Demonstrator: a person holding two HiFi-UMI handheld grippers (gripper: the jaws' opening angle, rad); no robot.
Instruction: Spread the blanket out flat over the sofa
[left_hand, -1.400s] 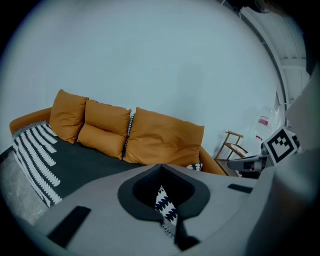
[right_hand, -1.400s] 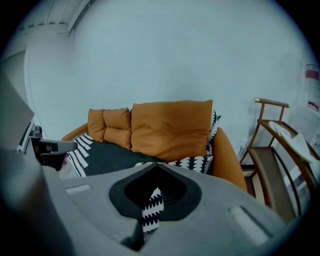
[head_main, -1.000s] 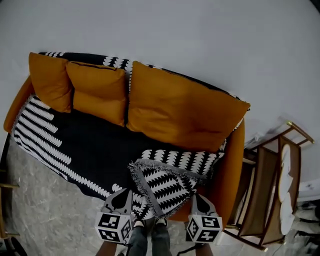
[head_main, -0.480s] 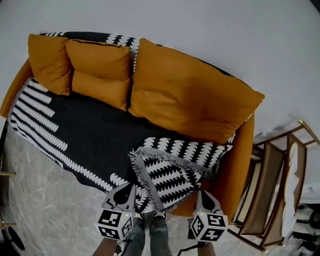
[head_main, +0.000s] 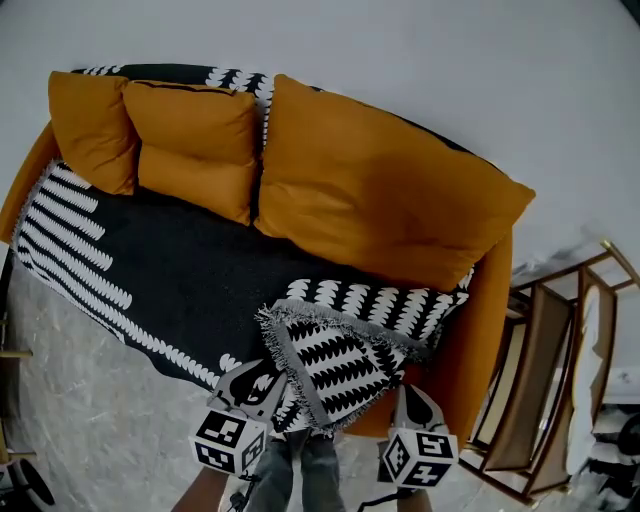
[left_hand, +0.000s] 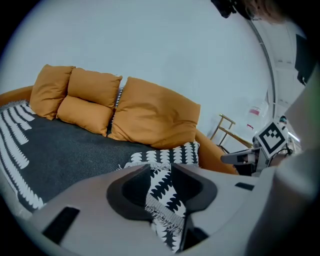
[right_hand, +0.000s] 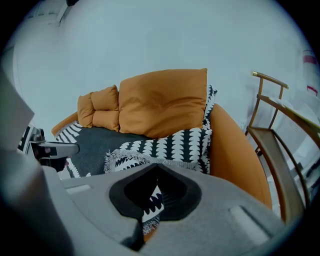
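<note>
Your left claw (left_hand: 160, 165) has just been opening, and its jaws now stand apart. The fringed edge of the blanket (head_main: 190, 290) hangs between them, no longer pinched. Your right claw (right_hand: 156, 166) is clamped, tips together, with the same patterned cloth caught in its bite. From the head view, both claws sit low at the front edge of the sofa (head_main: 490, 320), towards its right end. The blanket lies across the seat, dark in the middle, with white bands down the left end and along the front, and it runs up behind the orange cushions (head_main: 380, 190). Between your two claws, a folded-back corner (head_main: 335, 365) lies doubled over on top of the blanket, its grey fringe showing. A wooden rack (head_main: 560, 380) stands just beside the sofa's right arm.
</note>
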